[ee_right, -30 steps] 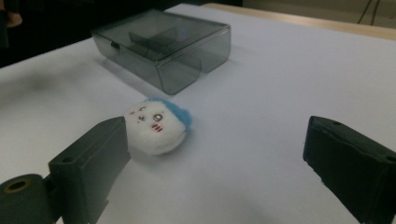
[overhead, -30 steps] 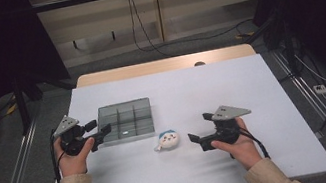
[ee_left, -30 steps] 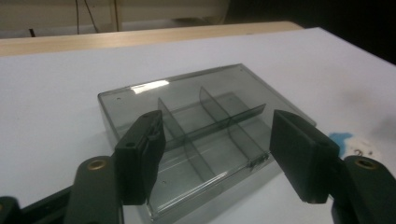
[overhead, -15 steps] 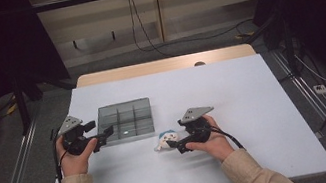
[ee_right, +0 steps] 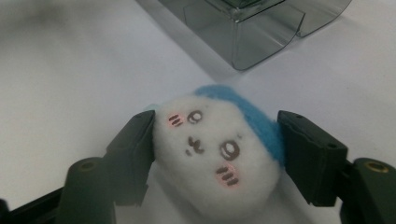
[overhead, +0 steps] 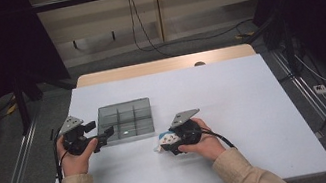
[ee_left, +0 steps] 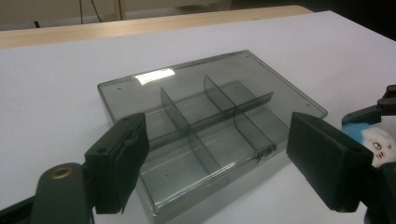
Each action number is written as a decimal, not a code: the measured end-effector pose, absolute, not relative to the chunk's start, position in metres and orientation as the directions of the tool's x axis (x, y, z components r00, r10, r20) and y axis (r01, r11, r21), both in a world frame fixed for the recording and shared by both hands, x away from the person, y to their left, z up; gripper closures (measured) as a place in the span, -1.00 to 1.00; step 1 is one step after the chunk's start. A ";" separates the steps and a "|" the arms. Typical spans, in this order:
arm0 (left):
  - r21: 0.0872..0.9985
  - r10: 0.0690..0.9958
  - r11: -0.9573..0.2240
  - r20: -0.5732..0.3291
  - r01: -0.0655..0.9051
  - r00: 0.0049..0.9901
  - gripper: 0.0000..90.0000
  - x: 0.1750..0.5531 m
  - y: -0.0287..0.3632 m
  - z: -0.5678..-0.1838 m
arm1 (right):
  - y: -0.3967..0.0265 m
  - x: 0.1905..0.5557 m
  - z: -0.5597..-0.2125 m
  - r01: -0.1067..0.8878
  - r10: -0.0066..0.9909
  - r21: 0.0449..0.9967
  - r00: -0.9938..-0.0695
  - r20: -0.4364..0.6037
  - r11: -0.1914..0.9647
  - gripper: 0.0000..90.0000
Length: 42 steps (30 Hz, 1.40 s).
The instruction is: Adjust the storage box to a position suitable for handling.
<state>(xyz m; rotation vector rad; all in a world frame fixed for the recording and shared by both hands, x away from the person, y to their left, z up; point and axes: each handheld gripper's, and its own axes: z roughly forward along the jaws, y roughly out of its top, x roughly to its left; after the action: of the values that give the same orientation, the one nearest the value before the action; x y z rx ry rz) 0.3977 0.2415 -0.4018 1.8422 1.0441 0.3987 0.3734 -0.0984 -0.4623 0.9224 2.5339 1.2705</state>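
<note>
The plush toy (ee_right: 219, 156) lies on the white counter (overhead: 255, 105), just near and right of the grey compartment box (overhead: 125, 121). Our right gripper (overhead: 167, 144) has it between its fingers (ee_right: 133, 156); the jaws have just been closing, and both pads now look to touch the toy's sides, so we judge it gripped lightly. We judge it soft and light: it will squash under pressure and could roll or slip out if pinched near an edge, so a hold across its middle, cheek to cheek, seems best. Our left gripper (ee_left: 224, 168) sits at the near left edge of the box with fingers spread, which have just been opening, and nothing pressed between them. The box lid is shut, and that stands in the way of any compartment
</note>
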 end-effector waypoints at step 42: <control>0.809 0.862 -0.179 -0.147 0.560 0.486 0.64 0.441 0.257 -0.409 | -0.150 0.337 -0.430 0.459 0.634 0.818 -0.757 0.157 0.346 -0.79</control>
<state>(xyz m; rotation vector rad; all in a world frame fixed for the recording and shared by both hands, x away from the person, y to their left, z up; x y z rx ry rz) 0.4410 0.2568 -0.4094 1.8651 1.1870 0.4375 0.3371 -0.1502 -0.4305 0.9947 2.4170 1.3742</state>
